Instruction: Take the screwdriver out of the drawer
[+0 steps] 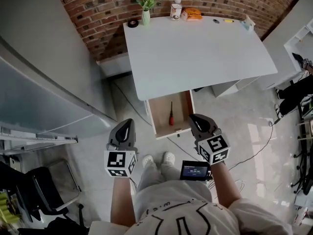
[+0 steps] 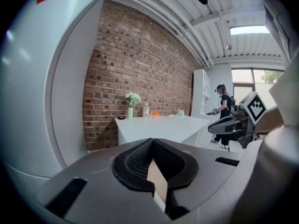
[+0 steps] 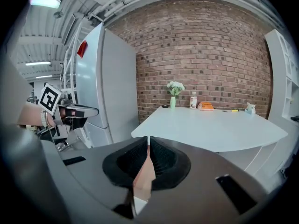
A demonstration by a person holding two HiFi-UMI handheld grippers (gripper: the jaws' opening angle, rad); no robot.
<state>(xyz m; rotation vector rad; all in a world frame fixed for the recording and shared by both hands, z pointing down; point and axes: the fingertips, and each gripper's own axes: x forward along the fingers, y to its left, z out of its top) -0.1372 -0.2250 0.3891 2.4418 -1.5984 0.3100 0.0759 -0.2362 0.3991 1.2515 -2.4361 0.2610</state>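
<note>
In the head view the wooden drawer [image 1: 158,112] stands pulled out from under the white table [image 1: 195,58]. A screwdriver [image 1: 171,115] with a red handle lies inside it, pointing away from me. My left gripper [image 1: 128,123] hangs left of the drawer, apart from it. My right gripper [image 1: 194,117] hovers at the drawer's right front corner. Both point toward the table. In the left gripper view its jaws [image 2: 152,141] meet at the tips with nothing between them. In the right gripper view that gripper's tips [image 3: 148,139] also stand shut and empty.
On the table's far edge stand a vase of white flowers [image 1: 146,4], a bottle [image 1: 176,9], an orange packet [image 1: 193,13] and a tape roll [image 1: 132,23]. A tall white cabinet [image 1: 44,82] is to the left. A person [image 2: 223,115] stands further back on the right.
</note>
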